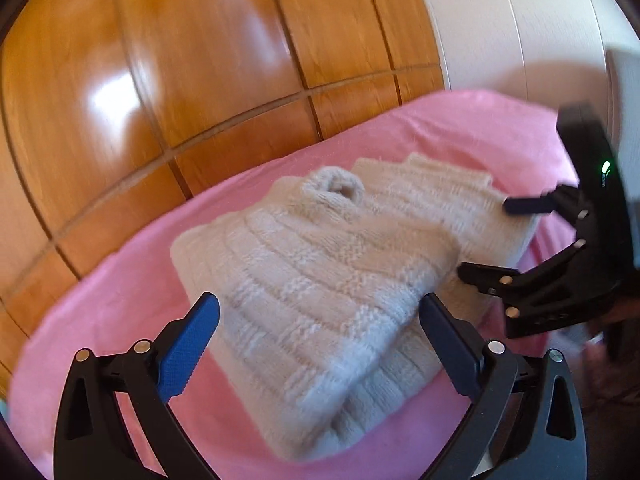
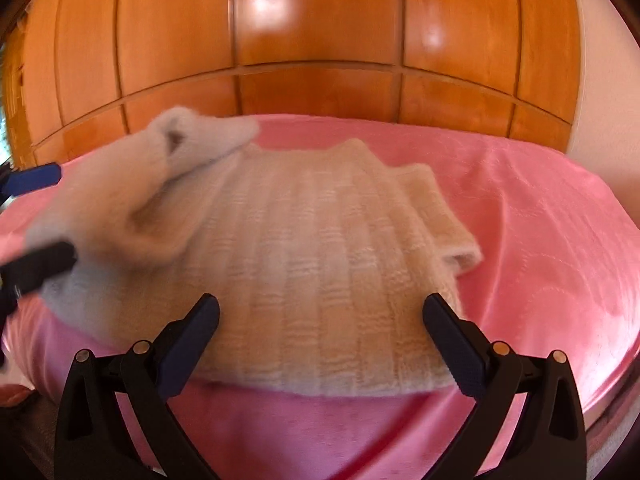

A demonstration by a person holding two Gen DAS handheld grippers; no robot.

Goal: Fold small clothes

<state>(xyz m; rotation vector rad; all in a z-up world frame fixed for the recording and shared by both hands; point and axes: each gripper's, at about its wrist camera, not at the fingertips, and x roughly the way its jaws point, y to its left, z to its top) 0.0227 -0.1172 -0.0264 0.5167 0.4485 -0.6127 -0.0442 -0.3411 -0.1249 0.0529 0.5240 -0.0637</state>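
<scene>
No brand, label or writing shows clearly enough for me to read on anything here; the only mark is a small green light on the body of my right tool [image 1: 484,240], seen from my left wrist.

The cream knit sweater [image 2: 320,264] lies on a pink bed cover [image 2: 540,220], ribbed body spread flat, with one side flipped over onto itself near my left. That folded part [image 1: 320,280] lies thick and layered, a sleeve cuff curling at its top. Both views are blurred.

My left tool [image 1: 320,344] is spread wide, fingers on either side of the folded part's near edge, gripping nothing. My right tool is also wide, its fingers straddling the sweater's near hem.

Behind the bed stands a glossy wooden wardrobe [image 2: 320,40] with panelled doors, catching bright reflections. A white wall [image 1: 520,40] meets it on the right.
</scene>
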